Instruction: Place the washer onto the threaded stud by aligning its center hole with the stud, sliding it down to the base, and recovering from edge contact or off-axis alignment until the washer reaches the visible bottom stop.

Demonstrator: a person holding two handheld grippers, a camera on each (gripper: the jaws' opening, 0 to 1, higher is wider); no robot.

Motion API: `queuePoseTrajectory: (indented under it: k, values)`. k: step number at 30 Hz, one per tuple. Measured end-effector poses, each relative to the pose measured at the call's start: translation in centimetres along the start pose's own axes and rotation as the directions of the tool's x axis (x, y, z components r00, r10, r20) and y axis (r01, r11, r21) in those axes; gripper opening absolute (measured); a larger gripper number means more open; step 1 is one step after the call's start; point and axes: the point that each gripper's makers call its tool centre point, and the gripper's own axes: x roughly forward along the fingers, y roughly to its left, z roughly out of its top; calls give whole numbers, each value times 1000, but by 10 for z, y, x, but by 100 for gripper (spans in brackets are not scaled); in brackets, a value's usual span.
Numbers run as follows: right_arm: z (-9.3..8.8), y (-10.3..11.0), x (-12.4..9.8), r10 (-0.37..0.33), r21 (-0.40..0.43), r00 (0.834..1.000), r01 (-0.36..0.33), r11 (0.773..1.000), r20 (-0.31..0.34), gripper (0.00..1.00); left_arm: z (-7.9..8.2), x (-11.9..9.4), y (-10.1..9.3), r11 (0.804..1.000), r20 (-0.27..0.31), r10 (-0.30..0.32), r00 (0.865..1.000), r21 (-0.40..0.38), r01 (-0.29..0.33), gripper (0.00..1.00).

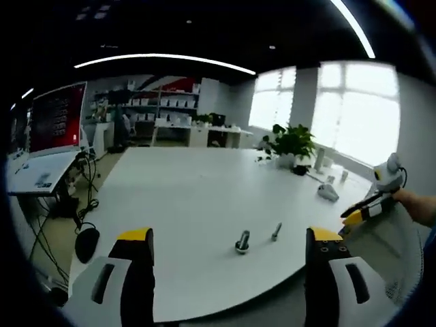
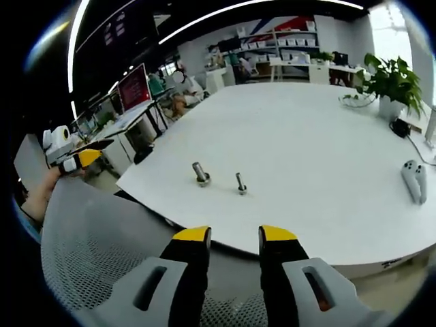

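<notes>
Left gripper view: a white table (image 1: 191, 204) is seen, and on it, near its closest edge, a threaded stud (image 1: 242, 242) stands upright with a washer-like collar at its base. A second, thinner bolt (image 1: 276, 231) is set just beside the stud. The left gripper (image 1: 231, 248) is held off the table with jaws spread wide and nothing between them. In the right gripper view, the right gripper (image 2: 235, 237) is held short of the stud (image 2: 200, 174), jaws narrowly parted, empty.
</notes>
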Motion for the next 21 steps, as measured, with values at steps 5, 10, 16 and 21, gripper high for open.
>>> queuePoseTrajectory:
  k: [5, 10, 16, 21]
  values:
    - [0, -1, 0, -4, 1, 1000, 4, 1000, 2, 30, 0, 0, 5, 997, 6, -4, 1000, -72, 4, 92]
    - [1, -1, 0, -2, 0, 1000, 2, 1000, 5, 30, 2, -6, 2, 998, 24, 28, 999, -49, -27, 91]
    - [2, -2, 0, -9, 8, 1000, 9, 1000, 17, 30, 2, -10, -1, 997, 30, 63, 998, 44, -65, 88]
    - [4, -3, -1, -12, 10, 1000, 12, 1000, 27, 29, 7, -12, 4, 996, 63, 90, 994, -32, -88, 82]
